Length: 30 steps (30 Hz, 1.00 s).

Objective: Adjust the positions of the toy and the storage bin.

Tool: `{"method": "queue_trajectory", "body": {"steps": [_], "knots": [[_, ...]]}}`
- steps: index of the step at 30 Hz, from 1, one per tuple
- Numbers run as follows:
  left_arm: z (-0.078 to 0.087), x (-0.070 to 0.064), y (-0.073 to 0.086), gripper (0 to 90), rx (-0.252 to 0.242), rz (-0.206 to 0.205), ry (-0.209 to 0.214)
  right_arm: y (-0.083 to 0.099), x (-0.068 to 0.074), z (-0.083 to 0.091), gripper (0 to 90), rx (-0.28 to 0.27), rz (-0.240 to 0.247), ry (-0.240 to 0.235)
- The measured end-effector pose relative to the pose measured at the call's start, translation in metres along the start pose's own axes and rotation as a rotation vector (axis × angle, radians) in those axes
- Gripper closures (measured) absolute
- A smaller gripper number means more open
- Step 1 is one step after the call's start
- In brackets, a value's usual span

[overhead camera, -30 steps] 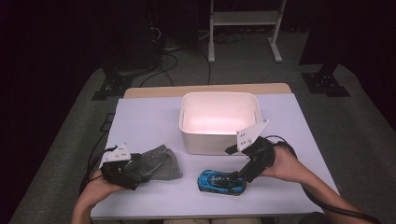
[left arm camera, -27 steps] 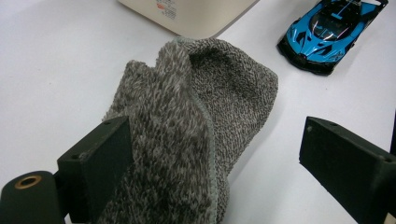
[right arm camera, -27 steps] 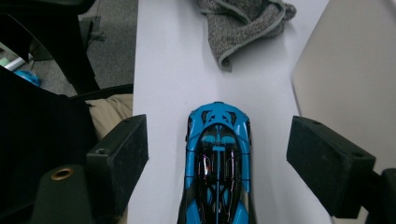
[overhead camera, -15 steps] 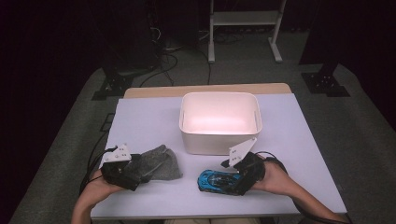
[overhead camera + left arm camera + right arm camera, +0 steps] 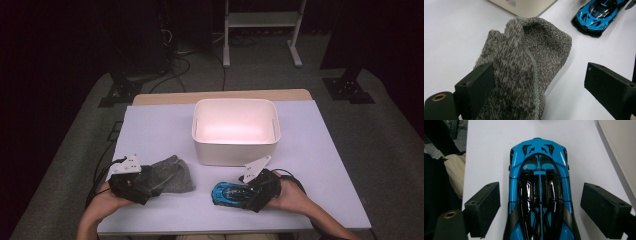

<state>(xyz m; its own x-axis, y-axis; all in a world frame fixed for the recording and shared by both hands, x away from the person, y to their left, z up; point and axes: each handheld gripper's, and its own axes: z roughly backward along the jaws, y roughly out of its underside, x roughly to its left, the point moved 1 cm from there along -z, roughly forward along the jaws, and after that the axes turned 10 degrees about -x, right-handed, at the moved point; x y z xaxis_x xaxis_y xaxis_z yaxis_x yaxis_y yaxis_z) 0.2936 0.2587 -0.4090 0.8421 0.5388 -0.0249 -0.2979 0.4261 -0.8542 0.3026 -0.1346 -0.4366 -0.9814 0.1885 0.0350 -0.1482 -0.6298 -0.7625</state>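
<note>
Right gripper view looks straight down the length of the blue toy car [image 5: 539, 192]: its long axis runs directly away from the right gripper [image 5: 540, 207], and the two black jaws stand apart, one on each flank of the body. The left jaw is just beside the car's side; the right jaw has a little more free space. Neither one presses on the car yet, as far as I can judge. This is the relation that matters for the coming move: the jaws are across the narrow width of the car, so closing them should clamp it by the sides, not by nose and tail.

High view places the car [image 5: 231, 193] near the front edge of the table [image 5: 320, 165], a little right of the middle, with the right gripper [image 5: 250, 192] touching or almost touching its right end. The white bin [image 5: 235, 131] stands behind the car, toward the far edge, not far away, so I think a short lift and a move forward would bring the car over it.

The left gripper [image 5: 539, 87] is also open. Its left jaw lies against the grey cloth [image 5: 524, 67], the other jaw stands well apart on the bare table. The cloth [image 5: 169, 174] lies near the front left corner, so the left hand is nearer to it and the right hand to the car.
</note>
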Motion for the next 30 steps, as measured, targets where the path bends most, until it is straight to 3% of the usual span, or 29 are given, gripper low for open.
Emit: {"method": "queue_trajectory", "body": {"steps": [21,30], "knots": [[0.001,0.000,0.000,8.8,-0.003,-0.001,0.004,0.011,-0.001,-0.020,14.4,0.050,0.029,0.011],[0.001,0.000,0.001,8.8,0.004,-0.004,0.005,0.012,-0.001,-0.022,14.3,0.043,0.041,0.015]]}}
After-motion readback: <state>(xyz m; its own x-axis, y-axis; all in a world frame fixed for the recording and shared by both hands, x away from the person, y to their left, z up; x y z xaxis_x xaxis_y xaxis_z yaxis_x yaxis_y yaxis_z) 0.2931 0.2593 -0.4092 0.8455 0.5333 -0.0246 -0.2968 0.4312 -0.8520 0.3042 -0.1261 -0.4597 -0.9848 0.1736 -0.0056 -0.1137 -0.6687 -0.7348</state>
